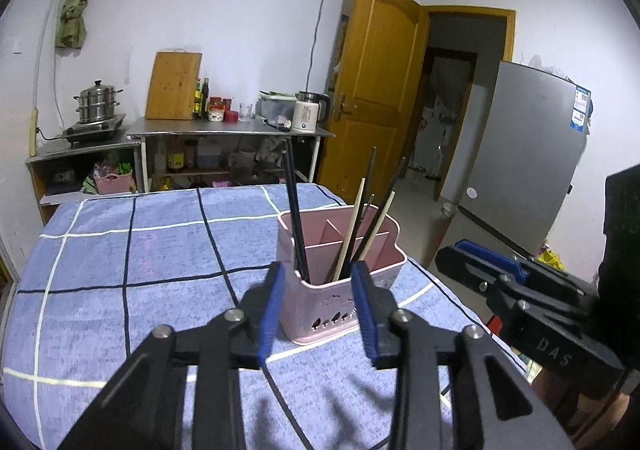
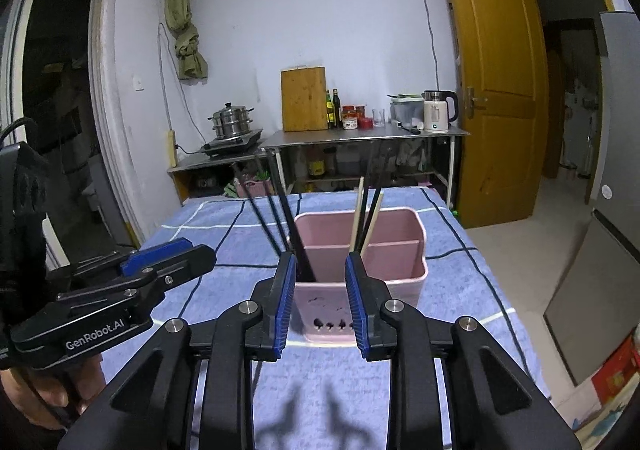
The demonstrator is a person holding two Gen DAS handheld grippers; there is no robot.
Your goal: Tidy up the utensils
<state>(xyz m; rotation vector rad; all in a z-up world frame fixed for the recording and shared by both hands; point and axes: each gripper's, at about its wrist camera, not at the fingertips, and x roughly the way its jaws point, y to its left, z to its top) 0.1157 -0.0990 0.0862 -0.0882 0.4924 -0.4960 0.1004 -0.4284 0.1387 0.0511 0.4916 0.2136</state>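
A pink utensil holder [image 1: 340, 314] [image 2: 400, 270] with compartments stands on the blue checked tablecloth [image 1: 140, 270] [image 2: 452, 278]. Black chopsticks [image 1: 294, 210] [image 2: 280, 206] and pale wooden chopsticks [image 1: 352, 226] [image 2: 357, 210] stand in it, leaning. My left gripper [image 1: 318, 274] is open and empty, just in front of the holder. My right gripper [image 2: 320, 262] is open and empty, also just in front of it. Each gripper shows in the other's view: the right one [image 1: 480, 262] at the holder's right, the left one [image 2: 168, 254] at its left.
A steel counter [image 1: 224, 128] [image 2: 360, 132] at the back wall carries a cutting board, bottles, a kettle [image 1: 306, 112] and a steamer pot [image 1: 98, 102]. A wooden door [image 1: 372, 90] and a grey fridge [image 1: 528, 154] are at the right.
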